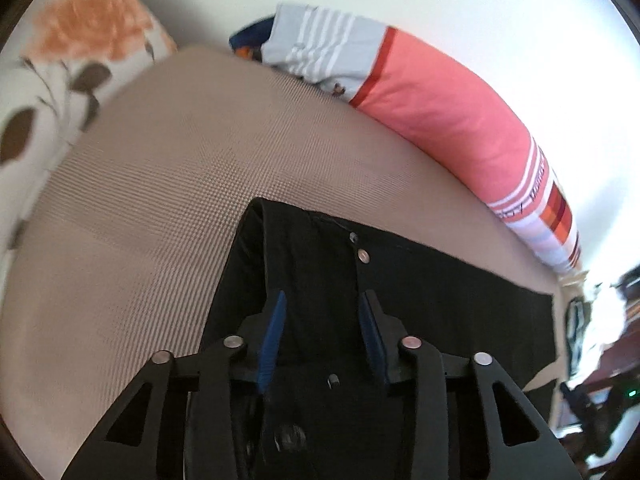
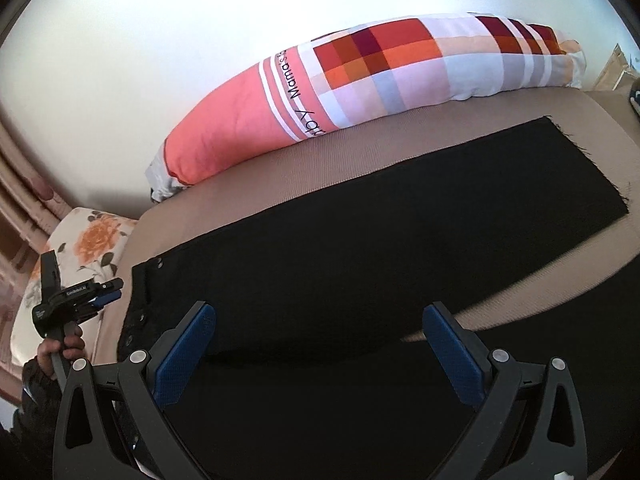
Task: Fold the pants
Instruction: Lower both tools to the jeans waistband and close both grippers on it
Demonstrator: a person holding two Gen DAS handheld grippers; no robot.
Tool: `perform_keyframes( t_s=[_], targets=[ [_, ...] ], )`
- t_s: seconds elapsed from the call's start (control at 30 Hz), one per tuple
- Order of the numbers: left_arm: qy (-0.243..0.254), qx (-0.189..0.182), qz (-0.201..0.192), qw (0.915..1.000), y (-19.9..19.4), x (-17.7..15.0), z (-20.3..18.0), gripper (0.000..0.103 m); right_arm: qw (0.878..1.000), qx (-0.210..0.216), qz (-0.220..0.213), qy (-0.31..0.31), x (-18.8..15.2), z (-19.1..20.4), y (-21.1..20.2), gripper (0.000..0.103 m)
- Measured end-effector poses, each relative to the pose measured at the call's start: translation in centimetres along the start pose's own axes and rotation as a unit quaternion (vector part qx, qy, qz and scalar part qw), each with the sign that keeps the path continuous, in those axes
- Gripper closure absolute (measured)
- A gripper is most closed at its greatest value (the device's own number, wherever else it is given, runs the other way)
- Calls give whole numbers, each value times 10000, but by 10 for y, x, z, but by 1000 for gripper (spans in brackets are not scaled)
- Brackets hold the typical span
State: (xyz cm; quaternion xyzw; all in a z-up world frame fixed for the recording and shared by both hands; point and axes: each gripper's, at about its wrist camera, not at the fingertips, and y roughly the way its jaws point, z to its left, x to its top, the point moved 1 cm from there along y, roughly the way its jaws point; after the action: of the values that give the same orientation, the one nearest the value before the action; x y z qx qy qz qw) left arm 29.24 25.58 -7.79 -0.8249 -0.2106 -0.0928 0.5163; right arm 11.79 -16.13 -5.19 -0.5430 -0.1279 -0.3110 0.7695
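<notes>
**Waistband approach, first fold not yet made**

Black pants (image 2: 360,248) lie flat on the tan bed (image 1: 168,168), waistband at the left end with its metal button (image 1: 364,256) showing, the frayed hem (image 2: 588,164) at the far right. Legs look already stacked one on the other, judging by the single long panel in the right wrist view. A long pink-and-check bolster pillow (image 2: 320,96) lies along the far edge of the bed, apart from the pants; a floral pillow (image 1: 80,52) sits at the far left.

Left claw (image 1: 322,308): partly closed, blue pads a modest gap apart, above the fly area near the waistband. No cloth visibly pinched between the pads; picture blurred, so contact with the fabric cannot be told.

Right claw (image 2: 320,344): spread wide, empty, over the near edge of the pants around the middle of their length.

Judgement: the step in hand is taking hold for a lengthwise fold, waistband toward hem or the reverse. Next move calls for the left claw to close on the waistband edge through both layers, and the right to pinch the near edge so the cloth lifts evenly without dragging on the textured bed cover.
</notes>
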Motion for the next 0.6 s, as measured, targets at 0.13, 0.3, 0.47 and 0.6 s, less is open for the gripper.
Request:
perform_keyframes(
  t_s=[0.13, 0.3, 0.47, 0.6],
  targets=[
    [-162, -123, 126, 9997, 21, 16, 19, 68, 9998, -65, 177, 47, 5, 9, 25, 0],
    [-306, -564, 297, 9975, 37, 30, 35, 74, 9993, -69, 363, -71, 10, 20, 50, 0],
    [-153, -932, 422, 9946, 46, 38, 30, 78, 9988, -73, 386, -299, 23, 31, 68, 0],
    [-118, -1114, 474, 9926, 59, 45, 27, 78, 9979, -54, 444, -458, 34, 39, 83, 0]
  ],
)
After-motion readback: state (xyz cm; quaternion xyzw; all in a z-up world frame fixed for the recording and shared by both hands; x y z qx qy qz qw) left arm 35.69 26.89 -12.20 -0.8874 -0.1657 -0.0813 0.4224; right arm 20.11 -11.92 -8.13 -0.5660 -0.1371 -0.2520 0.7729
